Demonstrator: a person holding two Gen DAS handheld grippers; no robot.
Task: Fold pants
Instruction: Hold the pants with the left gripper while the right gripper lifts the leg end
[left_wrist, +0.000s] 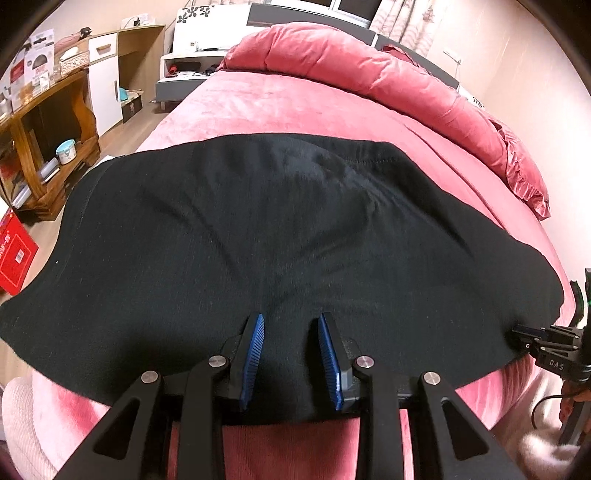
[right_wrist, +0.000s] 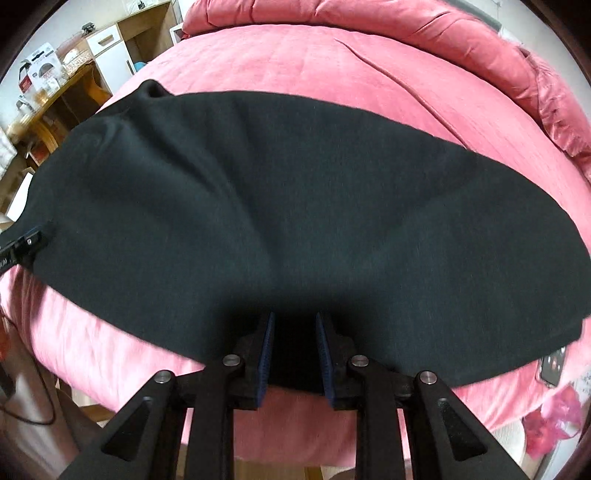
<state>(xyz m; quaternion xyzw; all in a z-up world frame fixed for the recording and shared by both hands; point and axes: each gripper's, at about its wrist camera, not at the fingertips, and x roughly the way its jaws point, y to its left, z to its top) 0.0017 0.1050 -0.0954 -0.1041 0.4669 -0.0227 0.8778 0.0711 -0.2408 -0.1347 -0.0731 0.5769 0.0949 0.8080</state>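
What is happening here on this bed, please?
A person is folding black pants spread on a pink bed, with a gripper in each hand. The left gripper and the right gripper both sit at the near edge, with black cloth between their fingers. The pants lie mostly flat.

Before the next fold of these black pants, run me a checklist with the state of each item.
1. Black pants lie spread on the pink bed: ok.
2. Left gripper over the near edge, cloth between its blue pads: ok.
3. Right gripper over the near edge, cloth between its pads: ok.
4. Pads pinching the cloth firmly: cannot tell.
5. Cloth free of wrinkles: not ok, creases fan out from both grippers.
6. Pink duvet apart from the pants: ok.
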